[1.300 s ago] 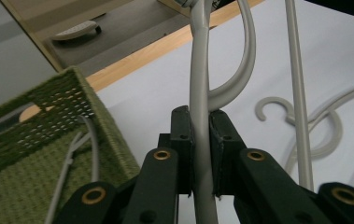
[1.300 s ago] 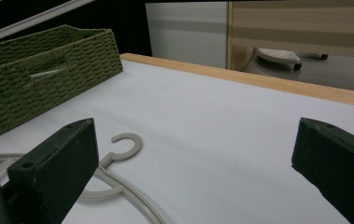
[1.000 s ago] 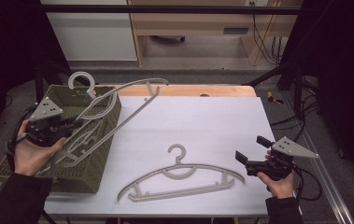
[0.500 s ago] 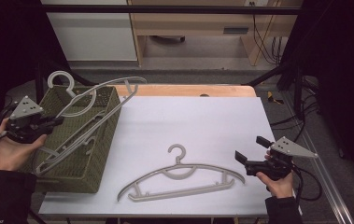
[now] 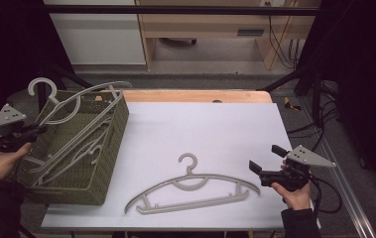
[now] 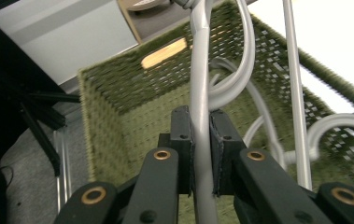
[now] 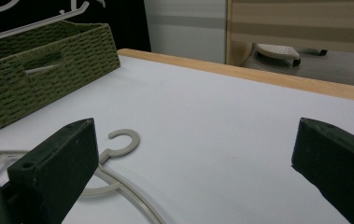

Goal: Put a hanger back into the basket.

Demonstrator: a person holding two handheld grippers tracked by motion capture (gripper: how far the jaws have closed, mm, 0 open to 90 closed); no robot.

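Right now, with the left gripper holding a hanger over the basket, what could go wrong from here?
1. The held hanger lies across the basket's rim, hook sticking out past the far edge; it may catch there instead of dropping in.
2. The left gripper pinches only a thin bar, so the hanger may swivel or slip.
3. Hangers already in the basket lie crossed; the new one may tangle with them.

surface: white surface (image 5: 200, 124) with a wood edge (image 5: 195, 95) at the far side | floor: grey floor (image 5: 210, 54) past it | far left: white cabinet (image 5: 96, 34) | far middle: wood desk (image 5: 210, 22) with a round chair foot (image 7: 277, 50) under it | far right: black cables (image 5: 280, 39) hang down
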